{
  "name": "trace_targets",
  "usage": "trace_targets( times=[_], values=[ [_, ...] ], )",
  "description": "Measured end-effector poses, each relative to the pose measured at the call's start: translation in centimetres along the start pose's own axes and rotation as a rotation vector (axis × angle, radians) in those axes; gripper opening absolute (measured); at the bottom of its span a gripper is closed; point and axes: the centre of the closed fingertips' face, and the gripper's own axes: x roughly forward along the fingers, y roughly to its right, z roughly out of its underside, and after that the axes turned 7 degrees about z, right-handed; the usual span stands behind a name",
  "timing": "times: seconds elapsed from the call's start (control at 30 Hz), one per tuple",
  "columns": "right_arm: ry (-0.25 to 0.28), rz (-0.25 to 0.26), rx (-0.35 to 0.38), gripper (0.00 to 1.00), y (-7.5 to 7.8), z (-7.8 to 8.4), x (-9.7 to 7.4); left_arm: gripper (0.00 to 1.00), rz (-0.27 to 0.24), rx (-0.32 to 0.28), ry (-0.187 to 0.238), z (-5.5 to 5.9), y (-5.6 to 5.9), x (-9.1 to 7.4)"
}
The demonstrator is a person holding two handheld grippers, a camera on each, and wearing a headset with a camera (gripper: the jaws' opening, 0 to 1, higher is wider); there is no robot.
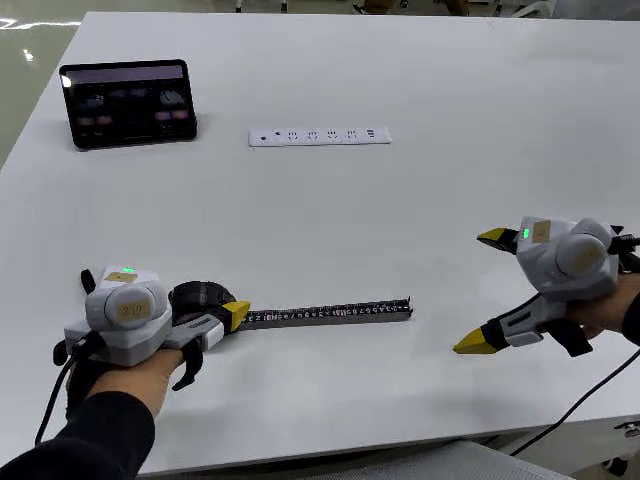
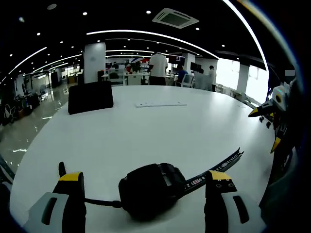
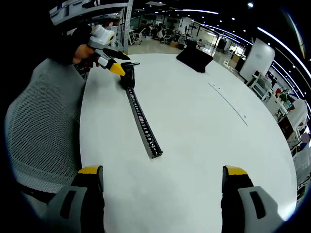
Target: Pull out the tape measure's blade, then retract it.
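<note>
Left tool (image 2: 146, 176) straddles tape measure (image 2: 148, 194), blade (image 1: 330, 314) extended.

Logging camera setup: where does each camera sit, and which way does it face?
Head view: on the person's head, looking down at the table, tape measure, left gripper and right gripper; hands and a sleeve show.
Left gripper view: rides the left gripper, facing across the table; its open jaws flank the tape measure.
Right gripper view: rides the right gripper, facing back along the blade; open jaws below.
Shared: all show the blade.

Smooth matt white table (image 1: 400, 220), black plastic tape measure (image 2: 148, 189), glossy tablet (image 1: 127, 102).
</note>
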Motion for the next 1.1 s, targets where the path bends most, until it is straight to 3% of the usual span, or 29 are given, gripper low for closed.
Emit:
trace_targets(
  times=[0.13, 0.3, 0.47, 0.63, 0.9, 1.1],
  values=[
    [-0.007, -0.041, -0.028, 0.94, -0.2, -0.7, 1.5, 0.98, 0.000, -0.035, 0.016, 0.2, 0.0, 0.6],
    [-0.036, -0.096, -0.072, 0.91, -0.6, -1.4, 3.3, 0.91, -0.020, -0.019, 0.051, -0.3, -0.5, 0.7],
    [-0.063, -0.143, -0.101, 0.87, -0.9, -1.6, 5.2, 0.93, -0.023, -0.045, 0.022, 0.7, -0.9, 1.4],
    [-0.106, -0.194, -0.121, 0.66, -1.3, -0.8, 6.8, 0.90, -0.016, -0.028, 0.036, 0.4, -0.8, 1.3],
    [-0.151, -0.253, -0.149, 0.49, -2.5, 0.9, 8.1, 0.83, 0.008, 0.002, 0.049, 0.4, -0.3, 1.6],
    [-0.161, -0.269, -0.169, 0.34, -2.8, 1.4, 8.3, 0.82, 0.016, 0.004, 0.025, 1.2, 0.0, 1.8]
  ],
)
